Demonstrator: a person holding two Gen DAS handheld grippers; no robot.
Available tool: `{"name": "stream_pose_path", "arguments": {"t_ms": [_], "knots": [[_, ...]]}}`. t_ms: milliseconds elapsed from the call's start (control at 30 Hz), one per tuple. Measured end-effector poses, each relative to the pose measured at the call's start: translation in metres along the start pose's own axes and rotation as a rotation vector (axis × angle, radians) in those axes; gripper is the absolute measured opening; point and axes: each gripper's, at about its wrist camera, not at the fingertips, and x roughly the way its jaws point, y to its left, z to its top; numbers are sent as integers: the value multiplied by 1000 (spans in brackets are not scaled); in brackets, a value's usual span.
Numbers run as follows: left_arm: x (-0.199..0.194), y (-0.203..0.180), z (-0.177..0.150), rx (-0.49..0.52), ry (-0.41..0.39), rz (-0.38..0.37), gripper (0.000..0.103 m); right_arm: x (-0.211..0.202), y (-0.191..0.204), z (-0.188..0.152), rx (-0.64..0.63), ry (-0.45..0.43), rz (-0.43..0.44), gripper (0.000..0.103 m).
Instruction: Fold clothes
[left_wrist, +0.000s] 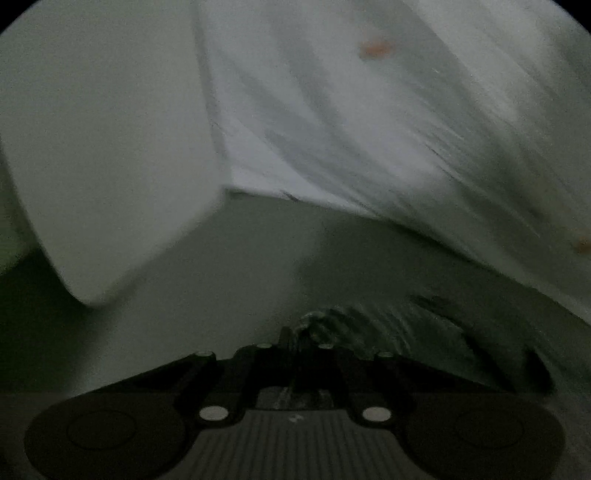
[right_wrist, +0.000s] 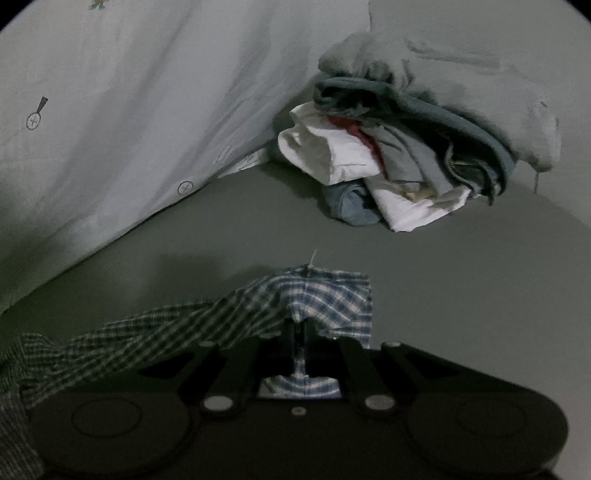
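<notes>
The shirt (right_wrist: 314, 295) is pinched in the right tool (right_wrist: 301, 332) and trails off to its left, lifted to spread out. The left tool (left_wrist: 299, 332) is closed on blurry checked cloth, likely the other end. A clothes pile (right_wrist: 406, 158) waits far ahead.

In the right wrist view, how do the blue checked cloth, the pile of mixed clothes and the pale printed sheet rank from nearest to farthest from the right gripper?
1. Blue checked cloth: clamped in the right gripper, trailing to the left.
2. Pile of mixed clothes: farther ahead, upper right, on the grey surface.
3. Pale printed sheet: upper left; its near edge and the pile are too close to call.
</notes>
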Motion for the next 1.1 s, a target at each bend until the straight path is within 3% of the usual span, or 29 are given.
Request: {"name": "stream_pose_path", "arguments": {"t_ms": [67,167,200,233,300,333,433,600,800,933,1000,1100], "knots": [[6,25,16,-53,-14,55,4,-7,1,-4,4,-3,-6,4],[15,52,23,-126,26,145,10,-20,7,-10,-1,1,-12,6],[13,57,22,-144,21,150,13,-24,10,-12,-3,0,-14,11],[10,58,19,-140,19,131,24,-29,13,-14,-6,-1,-16,13],[5,55,13,-129,16,95,38,-40,22,-16,-6,-19,-19,22],[3,52,10,-130,16,79,40,-45,27,-16,0,-25,-7,23],[0,43,3,-148,46,-53,41,-54,46,-15,31,-25,58,26],[17,6,-4,-172,159,-324,49,-46,111,-19,104,61,313,26],[74,-46,-1,-312,347,-560,52,12,198,-48,488,310,663,26],[108,-68,0,-381,439,-626,55,53,256,-72,707,469,805,27],[130,-79,4,-414,491,-640,59,72,283,-82,768,537,832,28],[160,-92,6,-475,561,-664,62,92,314,-91,756,602,816,32]]}}
